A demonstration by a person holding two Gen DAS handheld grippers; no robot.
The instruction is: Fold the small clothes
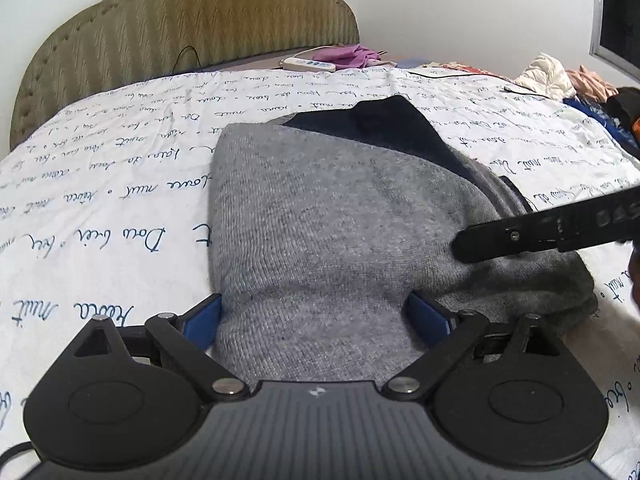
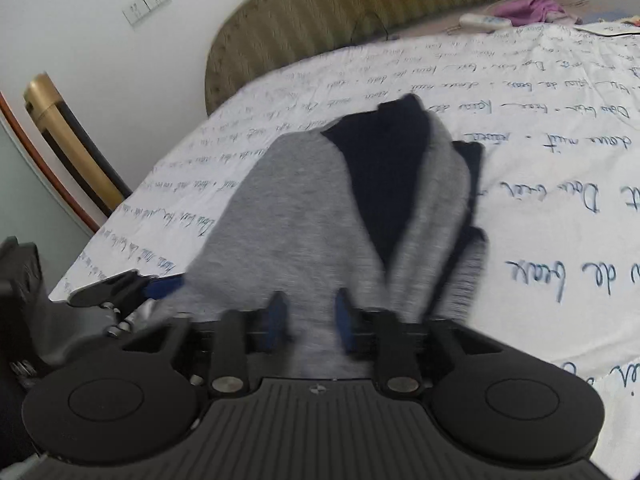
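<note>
Left wrist view: the grey knit garment (image 1: pixel 320 232), with a navy panel at its far end, lies partly folded on the script-printed bedsheet (image 1: pixel 120 184). The left gripper (image 1: pixel 316 320) stands wide open, straddling the garment's near edge and clamping nothing. The right gripper (image 1: pixel 464 246) reaches in from the garment's right side. Risk: a one-sided lift may pull the fold askew. Beyond the garment lie a power strip (image 1: pixel 308 65) and a purple cloth (image 1: pixel 348 55), well apart; nothing obstructs.

Right wrist view: blurred. The right gripper (image 2: pixel 312 320) is nearly closed, its blue pads pinching a gather of the grey knit garment (image 2: pixel 288 208). Risk: the thin pinch may slip, or drag lower layers. The headboard (image 2: pixel 360 20) stands beyond the garment.
</note>
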